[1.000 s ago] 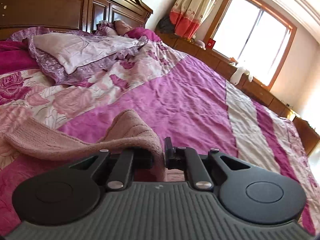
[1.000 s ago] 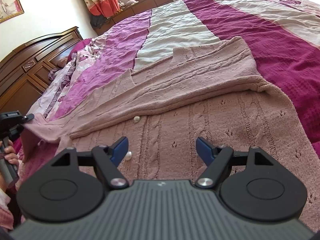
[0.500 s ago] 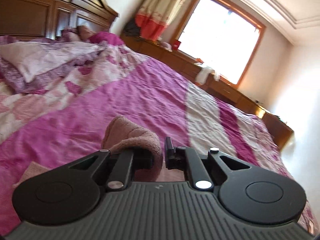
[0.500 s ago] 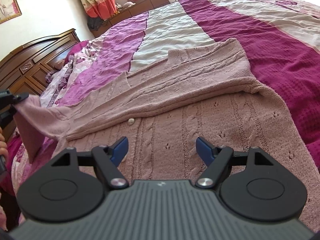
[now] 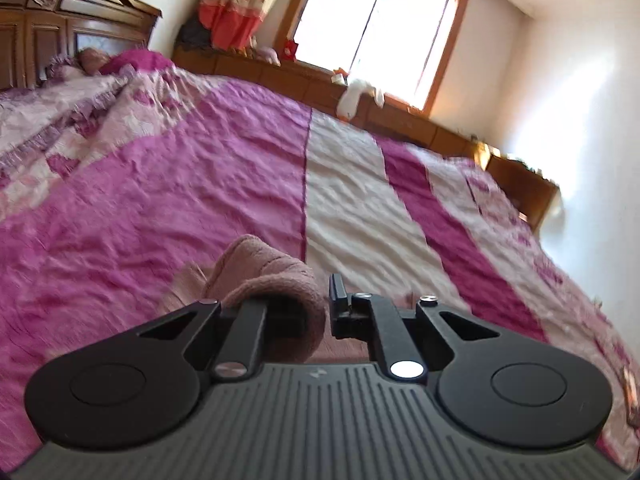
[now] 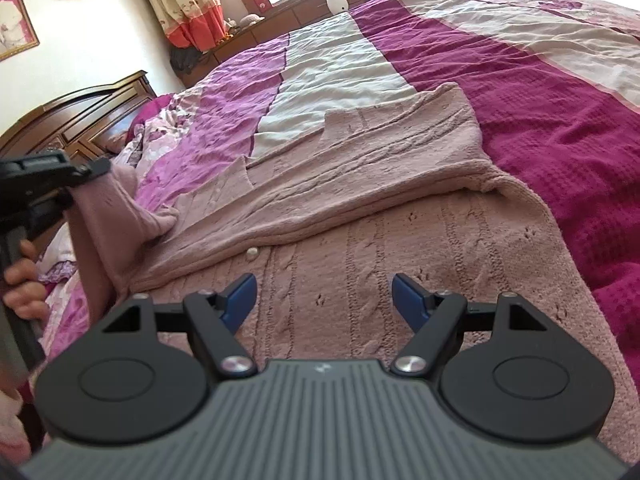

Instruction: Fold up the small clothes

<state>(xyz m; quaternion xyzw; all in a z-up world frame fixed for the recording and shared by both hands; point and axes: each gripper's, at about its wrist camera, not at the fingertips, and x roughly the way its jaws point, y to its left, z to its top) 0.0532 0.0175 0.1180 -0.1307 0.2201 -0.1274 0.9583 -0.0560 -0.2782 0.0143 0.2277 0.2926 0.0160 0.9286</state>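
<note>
Your left tool (image 5: 298,300) is clamped on the sleeve end (image 5: 272,280) of the pink cardigan (image 6: 360,208), lifted off the bed (image 6: 560,120). Carry it right across the body w/ steady tension, lay it flat, no bunching. Right tool (image 6: 323,294) hangs w/ fingers apart, nothing held, over the cardigan's near front; the sleeve rises at far left.

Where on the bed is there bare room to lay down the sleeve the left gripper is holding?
Free: the white stripe of the bedspread beyond the pink cardigan, and the dark magenta band to its right. Crowded: the near bed, covered by the cardigan under the open right gripper, and the left edge, where the left gripper lifts the sleeve.
</note>
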